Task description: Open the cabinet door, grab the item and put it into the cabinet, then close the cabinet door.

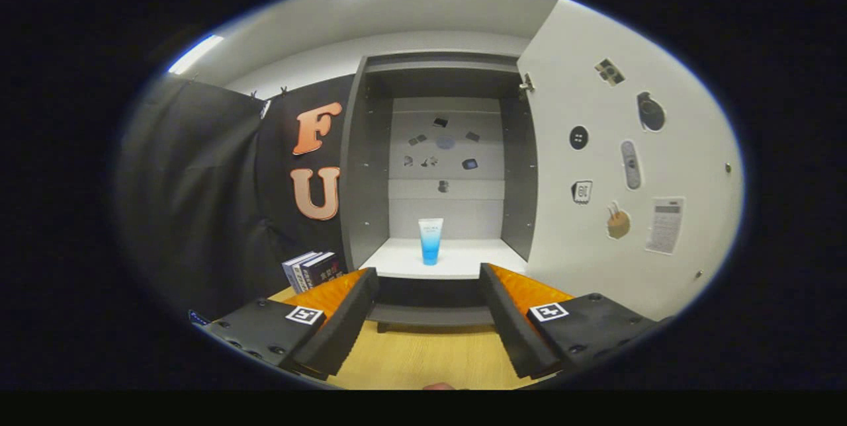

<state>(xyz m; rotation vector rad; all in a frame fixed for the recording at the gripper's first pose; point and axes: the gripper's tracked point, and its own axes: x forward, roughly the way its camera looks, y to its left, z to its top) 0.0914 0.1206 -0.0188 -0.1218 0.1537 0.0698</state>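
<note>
A blue and white tube (430, 241) stands upright on the white shelf (397, 260) inside the open grey cabinet (357, 168). The cabinet door (615, 168) is swung wide open to the right, its white inner face covered with stickers. My gripper (429, 277) is open, its two black fingers with orange sides spread wide over the wooden table (423, 353). The tube sits beyond the fingertips, centred in the gap between them, with nothing held.
Two or three books (311, 269) stand on the table just left of the cabinet, behind the left finger (344, 320). Black cloth hangs along the left side. Stickers dot the cabinet's back wall (443, 148).
</note>
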